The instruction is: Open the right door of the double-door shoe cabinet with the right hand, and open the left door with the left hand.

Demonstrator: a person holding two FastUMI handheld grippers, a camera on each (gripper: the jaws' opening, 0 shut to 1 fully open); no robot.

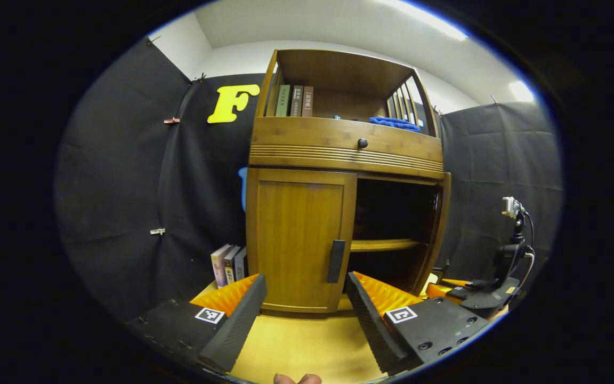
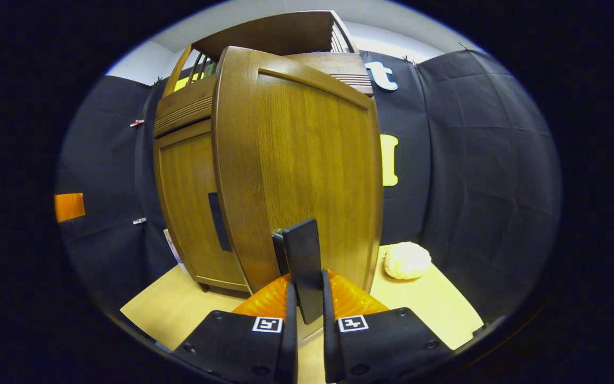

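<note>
The wooden shoe cabinet (image 1: 339,144) stands straight ahead in the left gripper view. Its left door (image 1: 299,234) is closed, with a dark upright handle (image 1: 336,261) at its inner edge. My left gripper (image 1: 304,304) hangs open just short of that handle, touching nothing. The right door (image 1: 439,229) stands swung out, edge-on, baring a dark inside with a shelf (image 1: 387,245). In the right gripper view the right door (image 2: 296,160) faces me, and my right gripper (image 2: 307,284) is shut on its dark handle (image 2: 301,250). The closed left door (image 2: 187,202) lies behind it.
Books (image 1: 228,264) lean by the cabinet's left side on the yellow wooden floor (image 1: 307,341). The top shelf holds books (image 1: 295,100) and a blue cloth (image 1: 395,124); a drawer knob (image 1: 362,143) sits below. A white round lump (image 2: 406,260) lies right of the open door.
</note>
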